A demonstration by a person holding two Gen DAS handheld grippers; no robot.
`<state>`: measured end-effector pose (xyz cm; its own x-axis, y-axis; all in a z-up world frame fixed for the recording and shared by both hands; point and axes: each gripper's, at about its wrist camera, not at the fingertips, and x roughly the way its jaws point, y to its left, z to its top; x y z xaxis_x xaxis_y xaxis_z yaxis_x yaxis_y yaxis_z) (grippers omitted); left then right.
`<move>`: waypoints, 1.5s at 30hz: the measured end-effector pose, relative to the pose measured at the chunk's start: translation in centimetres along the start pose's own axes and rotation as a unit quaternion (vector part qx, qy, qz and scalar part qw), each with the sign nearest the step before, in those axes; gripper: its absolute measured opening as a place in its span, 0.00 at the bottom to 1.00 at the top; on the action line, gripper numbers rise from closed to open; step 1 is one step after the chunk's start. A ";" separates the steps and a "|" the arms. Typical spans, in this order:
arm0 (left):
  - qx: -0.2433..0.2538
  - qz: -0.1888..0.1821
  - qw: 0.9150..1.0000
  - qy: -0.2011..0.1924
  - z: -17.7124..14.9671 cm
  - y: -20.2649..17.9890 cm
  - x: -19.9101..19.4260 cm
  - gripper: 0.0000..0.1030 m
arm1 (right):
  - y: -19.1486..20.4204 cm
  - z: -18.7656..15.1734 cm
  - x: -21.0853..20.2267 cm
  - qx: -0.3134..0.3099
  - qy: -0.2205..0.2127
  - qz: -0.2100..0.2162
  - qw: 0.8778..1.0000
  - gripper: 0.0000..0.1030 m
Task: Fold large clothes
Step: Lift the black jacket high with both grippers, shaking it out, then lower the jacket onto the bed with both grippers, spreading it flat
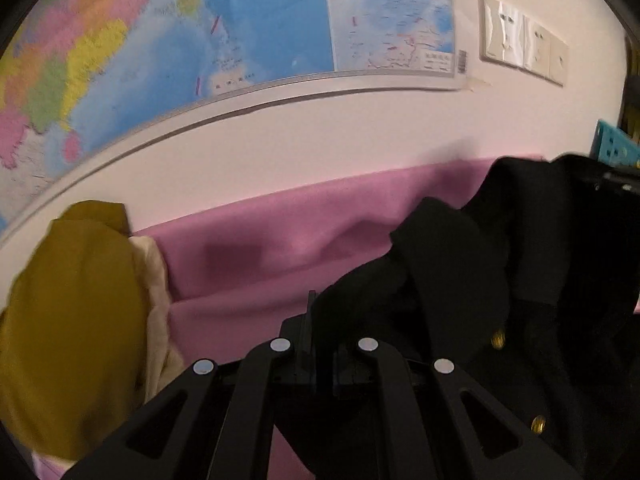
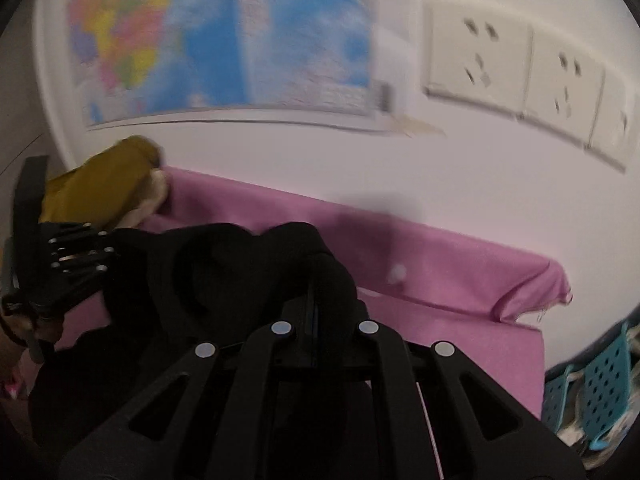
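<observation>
Fingers (image 1: 310,308) pinched on black garment (image 1: 452,248)

My feeds are dim and pink-tinted. The wall map (image 2: 224,40) and sockets (image 2: 516,68) smear with motion blur, worse on the right wrist view. Fisheye bending curves edges; corners vignette black.

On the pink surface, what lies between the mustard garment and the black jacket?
Bare pink cloth separates the mustard garment from the black jacket; the left wrist view shows it.
</observation>
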<state>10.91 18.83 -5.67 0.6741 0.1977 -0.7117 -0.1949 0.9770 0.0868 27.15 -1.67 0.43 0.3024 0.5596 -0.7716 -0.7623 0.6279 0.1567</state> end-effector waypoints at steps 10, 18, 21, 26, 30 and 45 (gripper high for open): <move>-0.031 0.011 0.999 0.010 3.7 2.3 4.8 0.13 | -3.6 3.5 6.6 0.032 0.007 -0.013 0.999 0.04; -0.047 0.008 0.998 0.036 2.1 5.0 5.9 0.64 | -5.0 0.2 5.9 0.069 0.061 -0.045 0.995 0.58; -0.022 -0.035 0.999 0.011 0.7 5.4 2.3 0.69 | -4.6 -1.8 -0.2 0.050 0.039 -0.027 0.998 0.68; 0.045 -0.077 0.996 0.005 -4.0 4.5 -2.3 0.77 | -2.5 -8.8 -6.9 0.041 0.073 0.009 0.996 0.77; 0.066 -0.116 0.991 0.027 -7.5 2.9 -4.2 0.77 | 0.2 -14.1 -9.1 0.034 0.106 0.035 0.993 0.80; 0.031 -0.090 0.992 0.087 -10.0 2.9 -6.7 0.07 | -8.3 -14.1 -16.6 0.197 -0.050 -0.019 0.979 0.04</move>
<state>-1.31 19.54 -7.58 0.5599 0.0087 -0.8285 -0.0352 0.9993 -0.0133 20.39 -23.76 3.24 0.3965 0.5693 -0.7201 -0.4754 0.7984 0.3694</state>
